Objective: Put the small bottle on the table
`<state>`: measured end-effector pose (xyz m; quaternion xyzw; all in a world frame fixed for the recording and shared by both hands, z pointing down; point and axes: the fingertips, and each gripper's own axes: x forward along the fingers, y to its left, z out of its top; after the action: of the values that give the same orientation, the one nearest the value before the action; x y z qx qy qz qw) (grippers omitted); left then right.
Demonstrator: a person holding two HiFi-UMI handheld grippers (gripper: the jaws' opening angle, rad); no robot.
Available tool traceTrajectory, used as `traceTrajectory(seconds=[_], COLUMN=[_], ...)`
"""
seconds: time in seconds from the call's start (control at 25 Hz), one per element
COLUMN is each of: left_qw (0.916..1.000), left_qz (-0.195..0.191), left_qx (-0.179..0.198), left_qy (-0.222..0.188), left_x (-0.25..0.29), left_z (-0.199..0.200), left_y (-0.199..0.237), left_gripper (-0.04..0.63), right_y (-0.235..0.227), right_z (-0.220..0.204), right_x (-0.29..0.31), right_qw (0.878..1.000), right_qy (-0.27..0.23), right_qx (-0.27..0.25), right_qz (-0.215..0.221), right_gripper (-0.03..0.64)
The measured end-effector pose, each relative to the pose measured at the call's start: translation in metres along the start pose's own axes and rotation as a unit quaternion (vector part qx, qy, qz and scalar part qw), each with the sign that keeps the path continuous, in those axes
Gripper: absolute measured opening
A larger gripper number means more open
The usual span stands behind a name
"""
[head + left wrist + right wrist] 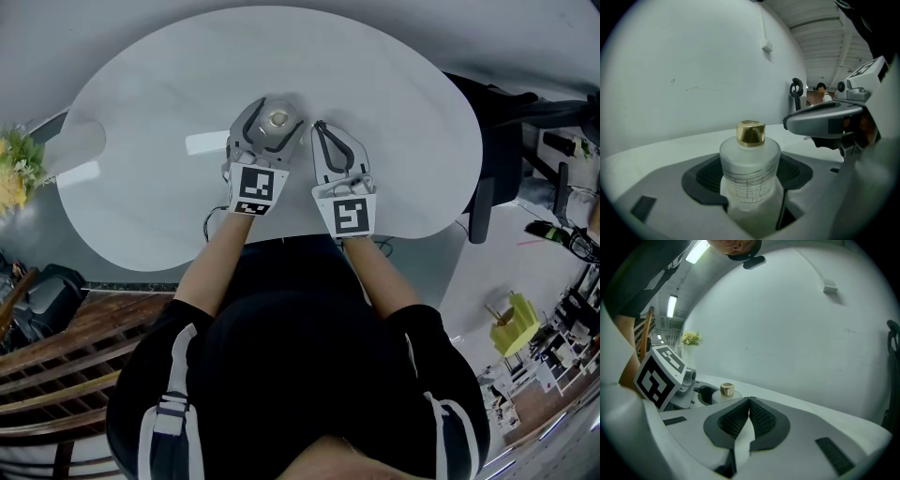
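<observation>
My left gripper (273, 114) clamps the small bottle (750, 171) at my 12 o'clock over the table (159, 122); right gripper (749, 406), at its 3 o'clock, closed on nothing. Likely light, slick, breakable: hold mid-body, not cap (751, 132)

There is one small bottle (750, 173) with one gold cap (750, 132), and one white table (159, 112). There are two grippers, one left gripper (277, 105) and one right gripper (321, 129). There is one bunch of yellow flowers (14, 171).
</observation>
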<state>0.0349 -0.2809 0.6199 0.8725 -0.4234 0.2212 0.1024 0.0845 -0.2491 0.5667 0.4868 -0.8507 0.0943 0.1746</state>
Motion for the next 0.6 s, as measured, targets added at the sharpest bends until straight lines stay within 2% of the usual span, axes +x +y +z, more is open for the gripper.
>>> traceTrajectory(seconds=[0.2, 0.44, 0.6], left_qw=[0.9999, 0.9997, 0.9996], left_qz=[0.002, -0.023, -0.019], left_qx=[0.006, -0.007, -0.015], left_qy=[0.013, 0.007, 0.013], left_x=[0.0, -0.002, -0.015], left_z=[-0.002, -0.002, -0.01], left_y=[0.001, -0.004, -0.003], left_gripper=[0.333, 0.343, 0.351], right_y=[0.003, 0.008, 0.014], right_z=[0.002, 0.004, 0.009], right_x=[0.0, -0.004, -0.009], right_qw=[1.0, 1.0, 1.0], right_qy=[-0.001, -0.004, -0.011], right_qx=[-0.001, -0.003, -0.007], right_qz=[0.002, 0.004, 0.005], right_gripper=[0.023, 0.023, 0.023])
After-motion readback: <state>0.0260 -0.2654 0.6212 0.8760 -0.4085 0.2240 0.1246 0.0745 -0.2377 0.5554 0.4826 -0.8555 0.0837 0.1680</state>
